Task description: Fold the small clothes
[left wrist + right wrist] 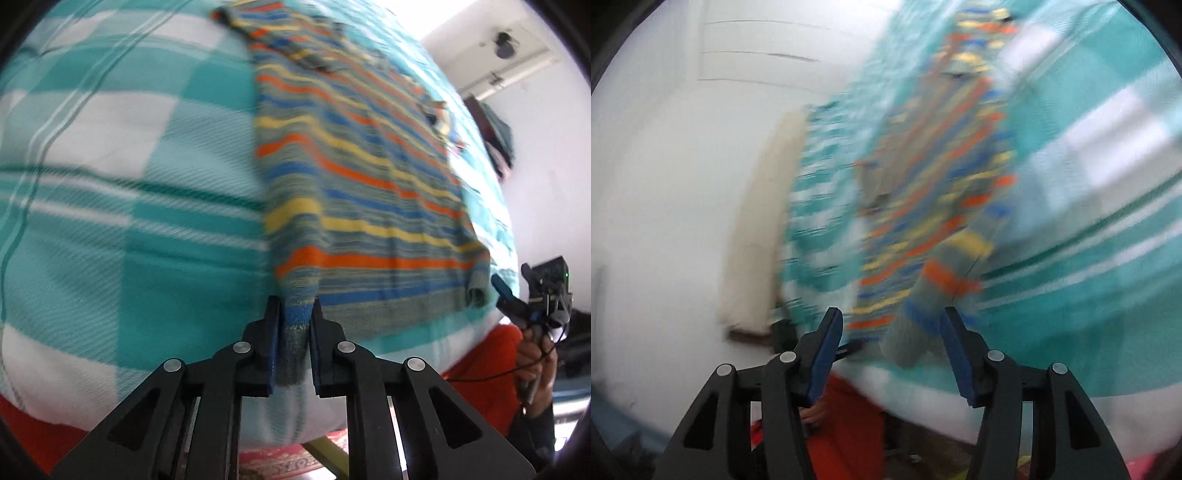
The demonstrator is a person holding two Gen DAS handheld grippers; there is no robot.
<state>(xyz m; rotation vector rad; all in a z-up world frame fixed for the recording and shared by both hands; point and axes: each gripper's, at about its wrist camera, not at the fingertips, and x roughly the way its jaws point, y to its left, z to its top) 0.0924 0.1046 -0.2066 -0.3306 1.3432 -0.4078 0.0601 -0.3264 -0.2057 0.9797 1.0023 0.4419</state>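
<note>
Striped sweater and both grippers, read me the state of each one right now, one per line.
striped sweater: spread flat on the checked blanket, sleeves lying down along its sides.
left sleeve cuff: pinched between the left gripper's pads.
left gripper: shut on the cuff.
right gripper: open, the other cuff lies between its pads, untouched.

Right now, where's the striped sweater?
The striped sweater lies flat on the teal checked blanket, centre-right in the left wrist view, its sleeve cuff between the left jaws.
</note>
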